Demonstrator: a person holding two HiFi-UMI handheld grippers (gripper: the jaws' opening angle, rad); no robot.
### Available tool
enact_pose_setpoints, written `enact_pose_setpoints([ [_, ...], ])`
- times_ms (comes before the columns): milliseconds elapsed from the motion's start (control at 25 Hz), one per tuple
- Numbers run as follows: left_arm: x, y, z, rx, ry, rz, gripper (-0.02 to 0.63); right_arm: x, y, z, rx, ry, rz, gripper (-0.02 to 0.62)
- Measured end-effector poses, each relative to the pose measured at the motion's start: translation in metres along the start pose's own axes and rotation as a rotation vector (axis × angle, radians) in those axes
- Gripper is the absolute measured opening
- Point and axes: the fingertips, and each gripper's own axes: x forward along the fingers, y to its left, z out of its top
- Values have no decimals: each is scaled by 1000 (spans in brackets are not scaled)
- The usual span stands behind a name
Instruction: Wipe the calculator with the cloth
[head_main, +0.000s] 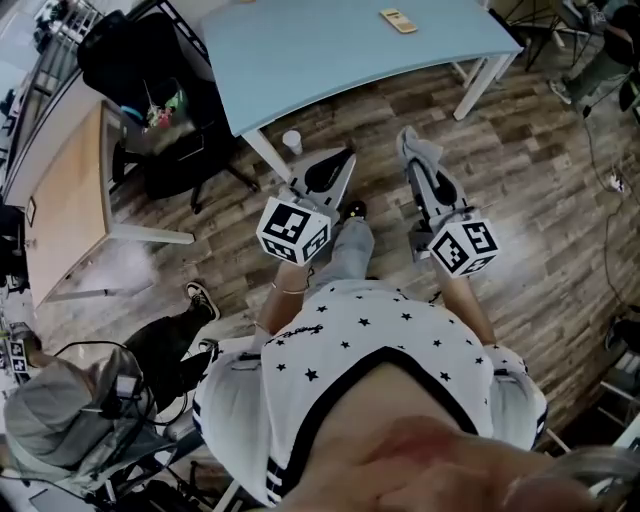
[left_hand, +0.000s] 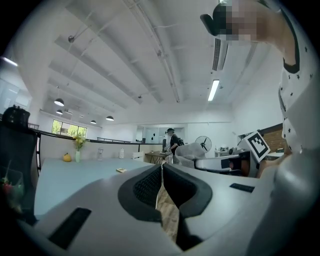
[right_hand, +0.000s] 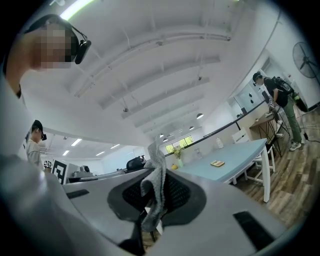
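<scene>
A small tan calculator (head_main: 398, 20) lies on the light blue table (head_main: 330, 50), far ahead of both grippers. It also shows in the left gripper view, calculator (left_hand: 121, 170), and in the right gripper view, calculator (right_hand: 217, 163). My right gripper (head_main: 415, 150) is shut on a grey cloth (right_hand: 155, 185) that sticks up past its tips; the cloth (head_main: 418, 148) hangs above the wooden floor. My left gripper (head_main: 335, 165) is held beside it, short of the table's edge. Its jaws (left_hand: 161, 167) are shut with nothing between them.
A paper cup (head_main: 291, 142) stands on the floor by a table leg. A black office chair (head_main: 150, 100) and a wooden desk (head_main: 65, 200) are at the left. One person (head_main: 60, 410) sits at lower left; another person (right_hand: 280, 100) stands far right.
</scene>
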Motion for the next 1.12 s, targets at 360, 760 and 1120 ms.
enact_pose_setpoints([
  [360,53,12,-6,-13,16,-32,35,24,-46,9,6,19,-16,44],
  [760,107,57,14,-33,7,-91,35,80,-75,33,9,19,-52,46],
  [1120,150,98,32,-45,-22,-133,35,124,-102,60,-30,10,-101,49],
])
